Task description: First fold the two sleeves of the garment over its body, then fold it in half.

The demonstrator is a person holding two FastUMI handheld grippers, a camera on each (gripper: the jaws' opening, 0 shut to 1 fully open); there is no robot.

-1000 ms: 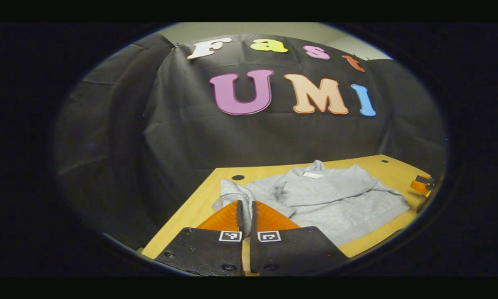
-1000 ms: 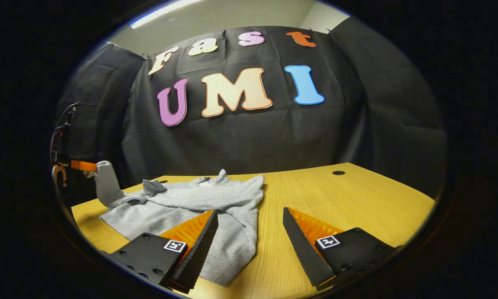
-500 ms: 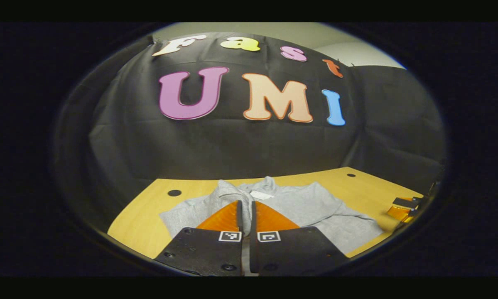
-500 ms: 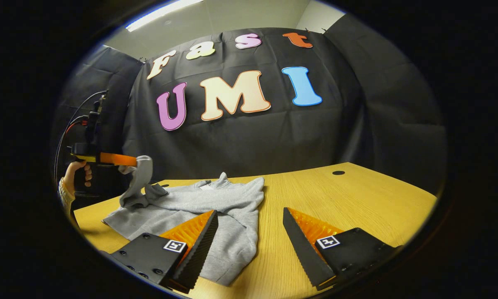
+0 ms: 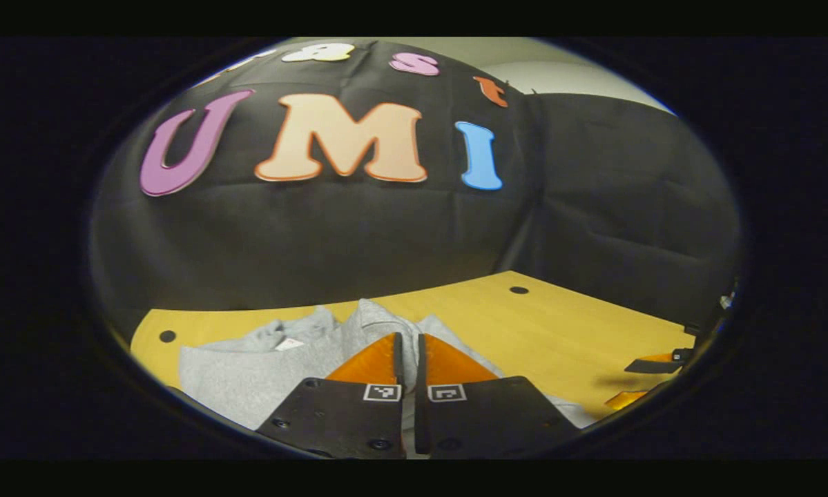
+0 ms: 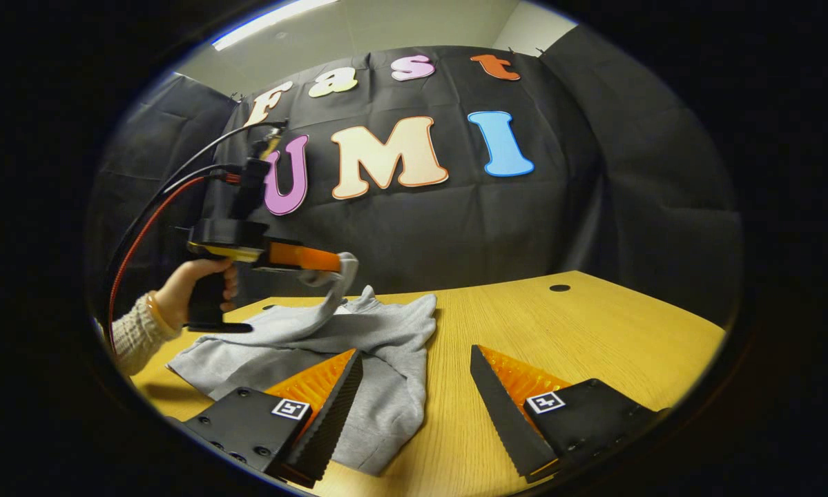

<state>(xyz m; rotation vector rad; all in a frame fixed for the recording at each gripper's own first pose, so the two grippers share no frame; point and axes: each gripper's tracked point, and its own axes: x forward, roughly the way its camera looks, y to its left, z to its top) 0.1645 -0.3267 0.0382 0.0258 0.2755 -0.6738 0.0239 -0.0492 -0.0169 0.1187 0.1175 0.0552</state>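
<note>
Two grippers work over a grey garment [image 6: 379, 338] that lies on a wooden table [image 6: 579, 331]. In the right gripper view the garment spreads over the table's 9 o'clock half, its body flat and its collar toward the booth's wall at 12 o'clock. The left gripper [image 6: 338, 264] hangs above the garment at about 10 o'clock in that view, held by a hand [image 6: 196, 286] in a knitted cuff, with cables rising from its top. Its fingers are pressed together on the cuff end of one sleeve [image 6: 317, 310], and the sleeve runs up from the table to them in a taut slanting band that crosses over the garment's body.

In the left gripper view that same gripper [image 5: 407, 345] shows at 6 o'clock with its jaws closed to a thin slit, grey cloth pinched between them and the garment [image 5: 248, 366] lying below toward 8 o'clock.

The right gripper [image 6: 417, 362] sits low at 6 o'clock in its own view, jaws spread wide and holding nothing. One finger [image 6: 331, 407] lies over the near edge of the garment; the other [image 6: 503, 407] is over bare table. In the left gripper view it appears far out at 4 o'clock [image 5: 645, 376].
</note>
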